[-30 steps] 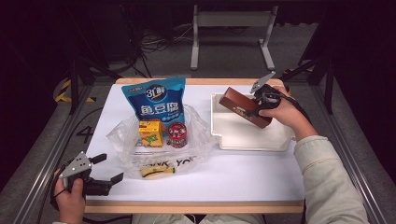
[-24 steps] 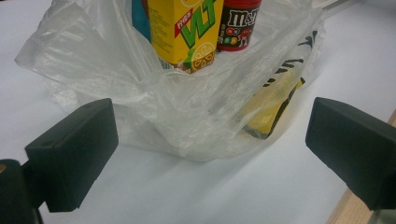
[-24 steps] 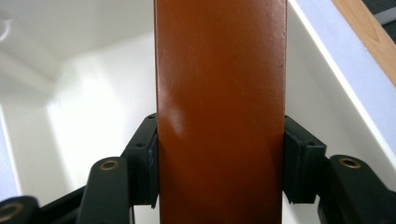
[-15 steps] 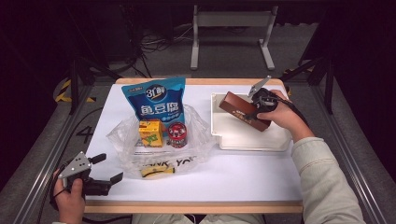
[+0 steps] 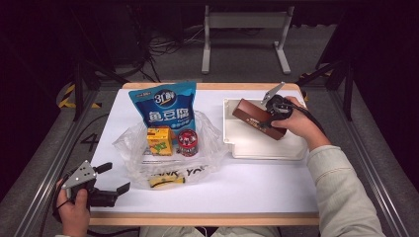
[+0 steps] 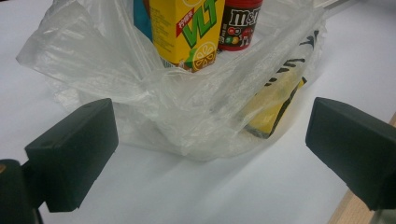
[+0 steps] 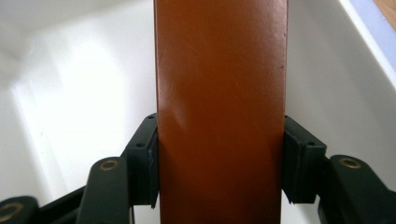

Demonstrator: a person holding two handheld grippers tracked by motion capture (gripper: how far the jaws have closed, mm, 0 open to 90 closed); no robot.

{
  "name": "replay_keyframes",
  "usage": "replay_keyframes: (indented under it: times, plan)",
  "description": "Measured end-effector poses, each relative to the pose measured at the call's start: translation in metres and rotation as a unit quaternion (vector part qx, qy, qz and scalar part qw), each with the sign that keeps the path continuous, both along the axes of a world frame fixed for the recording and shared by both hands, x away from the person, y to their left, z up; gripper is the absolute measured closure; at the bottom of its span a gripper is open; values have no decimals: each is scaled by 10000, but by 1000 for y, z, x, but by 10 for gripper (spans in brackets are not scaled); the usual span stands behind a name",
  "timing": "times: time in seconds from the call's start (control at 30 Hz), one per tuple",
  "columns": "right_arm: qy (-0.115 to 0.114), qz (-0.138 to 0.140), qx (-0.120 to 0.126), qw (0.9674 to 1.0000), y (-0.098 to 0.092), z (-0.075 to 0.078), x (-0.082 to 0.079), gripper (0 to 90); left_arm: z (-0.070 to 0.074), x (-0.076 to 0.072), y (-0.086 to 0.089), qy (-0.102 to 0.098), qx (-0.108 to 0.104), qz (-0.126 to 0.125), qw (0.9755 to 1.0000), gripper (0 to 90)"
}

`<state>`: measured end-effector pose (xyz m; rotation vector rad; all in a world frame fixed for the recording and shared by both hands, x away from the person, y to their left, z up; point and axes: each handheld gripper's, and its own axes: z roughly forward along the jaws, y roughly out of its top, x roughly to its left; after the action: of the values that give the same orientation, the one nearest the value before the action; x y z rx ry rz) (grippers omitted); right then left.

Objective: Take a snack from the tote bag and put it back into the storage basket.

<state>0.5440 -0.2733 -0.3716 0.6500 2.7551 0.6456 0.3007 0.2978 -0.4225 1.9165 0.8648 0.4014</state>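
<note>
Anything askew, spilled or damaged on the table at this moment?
Nothing spilled or damaged. The brown box is tilted over the white tray, simply because the right tongs clamp it. In the crumpled clear bag, the yellow carton and red can stand upright.

Open table front and right; middle crowded

Plastic bag blocks the centre; white tray walls hem the brown box.

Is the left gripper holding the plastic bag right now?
No: in the left gripper view the left gripper has its jaws wide apart, short of the plastic bag, gripping nothing.
</note>
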Motion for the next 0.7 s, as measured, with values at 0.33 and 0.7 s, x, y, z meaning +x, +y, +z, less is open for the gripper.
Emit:
replay_keyframes:
  times: [0.33, 0.7]
  plan:
    - [29, -15, -63, 10000, 4, -6, 3, 422, 0, 1, 0, -33, 22, -24, 10000, 30]
    - [95, -19, -141, 9999, 8, -14, 6, 417, 0, 1, 1, -31, -15, 1, 10000, 31]
